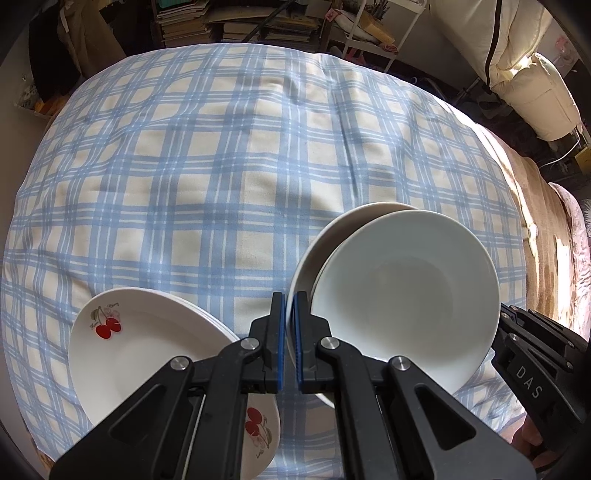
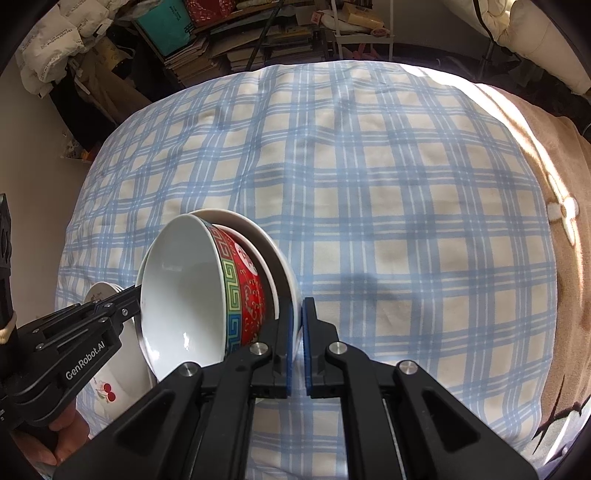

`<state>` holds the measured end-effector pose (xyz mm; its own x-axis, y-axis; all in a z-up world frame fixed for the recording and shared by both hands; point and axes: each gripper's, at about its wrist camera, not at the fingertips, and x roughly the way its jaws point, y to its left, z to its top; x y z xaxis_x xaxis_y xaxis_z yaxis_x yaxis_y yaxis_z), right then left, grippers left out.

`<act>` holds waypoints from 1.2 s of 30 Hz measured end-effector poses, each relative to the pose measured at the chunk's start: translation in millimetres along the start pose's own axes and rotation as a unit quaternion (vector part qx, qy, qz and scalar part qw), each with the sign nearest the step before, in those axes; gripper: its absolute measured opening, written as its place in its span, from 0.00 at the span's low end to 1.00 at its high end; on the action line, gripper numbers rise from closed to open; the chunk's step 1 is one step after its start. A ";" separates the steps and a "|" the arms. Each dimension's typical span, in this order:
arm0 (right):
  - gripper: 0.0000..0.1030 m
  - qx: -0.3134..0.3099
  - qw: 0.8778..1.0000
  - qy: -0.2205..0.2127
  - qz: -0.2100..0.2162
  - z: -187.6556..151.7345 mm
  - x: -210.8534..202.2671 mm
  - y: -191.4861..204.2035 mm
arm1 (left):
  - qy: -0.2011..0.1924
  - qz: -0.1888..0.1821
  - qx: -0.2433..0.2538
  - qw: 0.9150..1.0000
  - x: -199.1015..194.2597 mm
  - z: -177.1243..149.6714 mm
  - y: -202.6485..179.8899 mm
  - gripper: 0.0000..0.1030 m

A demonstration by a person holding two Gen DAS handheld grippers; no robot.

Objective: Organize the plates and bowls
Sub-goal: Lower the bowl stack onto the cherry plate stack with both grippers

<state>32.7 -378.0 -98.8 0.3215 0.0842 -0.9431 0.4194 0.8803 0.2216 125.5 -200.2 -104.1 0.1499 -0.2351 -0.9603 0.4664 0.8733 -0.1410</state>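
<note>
**Careful now: a tilted stack held by two rims**

Steady, because the bowl (image 2: 192,291) sits nested in the plates (image 2: 275,266) and leans hard; any slip on a glazed rim spills it. It's white inside, red with a green key band outside. Left gripper (image 1: 289,325) and right gripper (image 2: 298,332) are each clenched on opposite plate rims, above the cloth (image 1: 229,155), just right of the cherry plates (image 1: 147,350).

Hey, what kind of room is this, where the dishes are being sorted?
Probably a cluttered bedroom or storage room at home, not a kitchen. The plates sit on a soft checked blanket, with stacked books on shelves behind and cream bedding piled beside.
</note>
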 end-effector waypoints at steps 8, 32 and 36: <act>0.07 0.001 1.000 -0.011 0.003 1.3 -18.5 4.4 | -0.013 0.003 0.002 1.000 -22.6 1.1 1.1 0.03; 0.07 -0.085 0.995 -0.018 0.047 -23.3 -43.8 124.1 | -0.042 0.045 -0.086 0.994 -94.1 -52.9 110.4 0.03; 0.07 -0.097 0.994 -0.003 0.053 -35.6 -30.1 142.9 | -0.033 0.053 -0.102 0.993 -88.2 -68.0 129.2 0.03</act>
<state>52.8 -238.1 -47.5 0.3606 0.1791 -0.9154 0.2115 0.9401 0.2672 113.2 -37.6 -54.0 0.2482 -0.1595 -0.9555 0.2603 0.9611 -0.0929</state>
